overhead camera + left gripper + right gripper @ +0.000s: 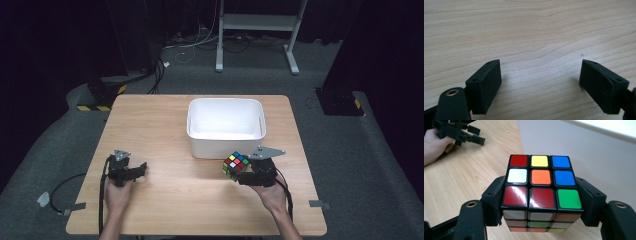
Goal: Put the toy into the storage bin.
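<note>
We see the right gripper (240, 172) clamped on the puzzle cube (235, 165), one jaw pressing each side of it, and the cube is just in front of the white tub (226, 127), near its front wall on the wooden table (165, 125). The left gripper (141, 169) sits low over the bare table, well apart from the cube, and its jaws are spread wide with nothing between them

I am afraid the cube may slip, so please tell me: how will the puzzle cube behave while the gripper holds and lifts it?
The puzzle cube looks rigid, so the right gripper probably will not deform it. Its stickers shine, so it may be slightly slippery. Flat sides pressed by both jaws suggest a steady hold; it should not roll.
</note>
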Demonstrator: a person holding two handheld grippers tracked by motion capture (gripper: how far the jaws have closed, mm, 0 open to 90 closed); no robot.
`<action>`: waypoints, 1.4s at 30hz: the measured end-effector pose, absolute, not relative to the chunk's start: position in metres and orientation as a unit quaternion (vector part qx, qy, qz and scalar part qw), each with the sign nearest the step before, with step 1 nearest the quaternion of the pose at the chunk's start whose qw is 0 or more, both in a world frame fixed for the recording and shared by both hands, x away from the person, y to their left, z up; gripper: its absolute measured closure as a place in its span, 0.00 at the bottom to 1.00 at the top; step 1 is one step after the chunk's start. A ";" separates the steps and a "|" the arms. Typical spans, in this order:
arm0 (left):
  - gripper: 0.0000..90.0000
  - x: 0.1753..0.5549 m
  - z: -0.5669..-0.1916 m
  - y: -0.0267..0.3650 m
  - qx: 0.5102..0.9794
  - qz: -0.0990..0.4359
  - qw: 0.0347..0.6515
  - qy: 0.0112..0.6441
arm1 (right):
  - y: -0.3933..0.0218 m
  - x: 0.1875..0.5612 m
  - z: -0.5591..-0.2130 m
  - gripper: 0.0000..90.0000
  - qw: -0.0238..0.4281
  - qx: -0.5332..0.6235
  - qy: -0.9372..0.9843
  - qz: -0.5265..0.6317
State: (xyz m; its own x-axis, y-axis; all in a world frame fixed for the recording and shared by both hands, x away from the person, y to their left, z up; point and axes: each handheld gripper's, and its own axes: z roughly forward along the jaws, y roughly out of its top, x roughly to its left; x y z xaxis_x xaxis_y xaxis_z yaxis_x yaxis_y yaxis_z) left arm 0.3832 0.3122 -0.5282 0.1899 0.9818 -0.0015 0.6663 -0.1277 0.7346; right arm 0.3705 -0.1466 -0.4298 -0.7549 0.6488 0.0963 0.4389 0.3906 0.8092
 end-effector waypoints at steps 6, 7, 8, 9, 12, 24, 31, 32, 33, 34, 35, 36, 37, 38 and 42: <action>0.20 0.383 -0.528 0.312 0.706 0.254 0.310 0.583 | -0.148 0.370 -0.422 0.38 0.120 0.327 0.824 0.447; 0.20 0.383 -0.528 0.312 0.706 0.255 0.310 0.583 | -0.149 0.369 -0.421 0.38 0.123 0.325 0.823 0.448; 0.20 0.383 -0.528 0.312 0.706 0.254 0.310 0.583 | -0.149 0.369 -0.420 0.38 0.124 0.323 0.823 0.451; 0.20 0.383 -0.528 0.312 0.706 0.254 0.310 0.583 | -0.150 0.369 -0.420 0.38 0.122 0.324 0.822 0.452; 0.20 0.383 -0.528 0.312 0.706 0.255 0.310 0.584 | -0.150 0.369 -0.419 0.38 0.120 0.324 0.821 0.455; 0.20 0.383 -0.528 0.312 0.706 0.255 0.310 0.584 | -0.152 0.367 -0.413 0.38 0.118 0.320 0.817 0.466; 0.20 0.383 -0.528 0.312 0.706 0.254 0.310 0.583 | -0.152 0.365 -0.404 0.38 0.114 0.309 0.819 0.469; 0.20 0.383 -0.528 0.312 0.706 0.254 0.310 0.583 | -0.152 0.366 -0.403 0.38 0.113 0.306 0.819 0.472; 0.20 0.383 -0.528 0.312 0.706 0.255 0.310 0.583 | -0.152 0.366 -0.401 0.38 0.112 0.306 0.818 0.473; 0.20 0.383 -0.528 0.312 0.706 0.254 0.310 0.583 | -0.151 0.366 -0.400 0.38 0.113 0.304 0.818 0.475; 0.20 0.383 -0.528 0.312 0.706 0.254 0.310 0.584 | -0.151 0.366 -0.398 0.38 0.113 0.304 0.818 0.476; 0.20 0.383 -0.528 0.312 0.706 0.254 0.310 0.583 | -0.150 0.367 -0.396 0.38 0.113 0.303 0.818 0.476; 0.20 0.383 -0.528 0.312 0.706 0.255 0.310 0.583 | -0.150 0.367 -0.394 0.38 0.112 0.302 0.818 0.477; 0.20 0.383 -0.528 0.312 0.706 0.254 0.310 0.583 | -0.149 0.368 -0.392 0.38 0.112 0.299 0.818 0.478; 0.20 0.383 -0.528 0.312 0.706 0.254 0.310 0.583 | -0.148 0.369 -0.383 0.38 0.115 0.294 0.819 0.479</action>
State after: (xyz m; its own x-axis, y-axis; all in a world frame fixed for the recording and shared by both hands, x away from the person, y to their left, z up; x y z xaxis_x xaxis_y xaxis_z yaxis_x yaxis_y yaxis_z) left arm 0.3832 0.3122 -0.5282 0.1899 0.9818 -0.0024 0.6664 -0.1271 0.7347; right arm 0.3692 -0.1477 -0.3834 -0.8012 0.5911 0.0930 0.3712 0.3691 0.8520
